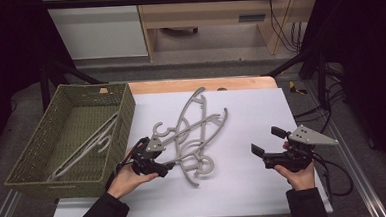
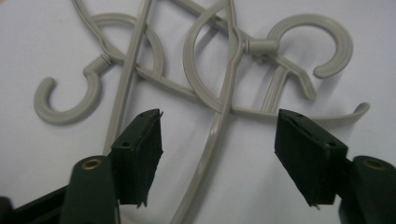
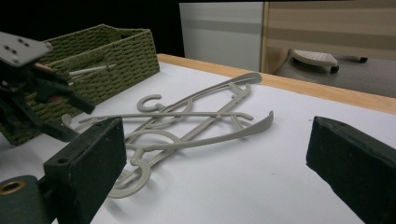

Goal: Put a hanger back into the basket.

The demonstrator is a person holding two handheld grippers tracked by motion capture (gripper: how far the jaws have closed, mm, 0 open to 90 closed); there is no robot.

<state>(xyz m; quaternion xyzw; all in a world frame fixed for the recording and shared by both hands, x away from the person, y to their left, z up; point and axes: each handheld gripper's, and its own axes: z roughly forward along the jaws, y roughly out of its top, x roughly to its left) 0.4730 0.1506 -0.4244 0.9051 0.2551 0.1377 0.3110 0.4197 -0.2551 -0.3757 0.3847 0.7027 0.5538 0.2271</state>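
Several grey plastic hangers [image 1: 192, 133] lie tangled in a pile on the white sheet. My left gripper [image 1: 170, 162] is down at the pile's near left end. In the left gripper view it [image 2: 219, 116] is open, its jaws either side of one hanger arm [image 2: 205, 158], and neither pad touches it. Off to the right, my right gripper [image 1: 266, 140] is held open above the sheet, nothing between its jaws. In the right gripper view its jaws [image 3: 217, 128] frame the hanger pile [image 3: 196, 126], with the left gripper [image 3: 74, 119] at the left.
A green woven basket [image 1: 126, 112] stands at the table's left with one grey hanger [image 1: 90, 144] lying inside. The white sheet [image 1: 251, 110] covers the tabletop; a wooden edge [image 1: 205, 84] shows at the back. Cables trail off the right side.
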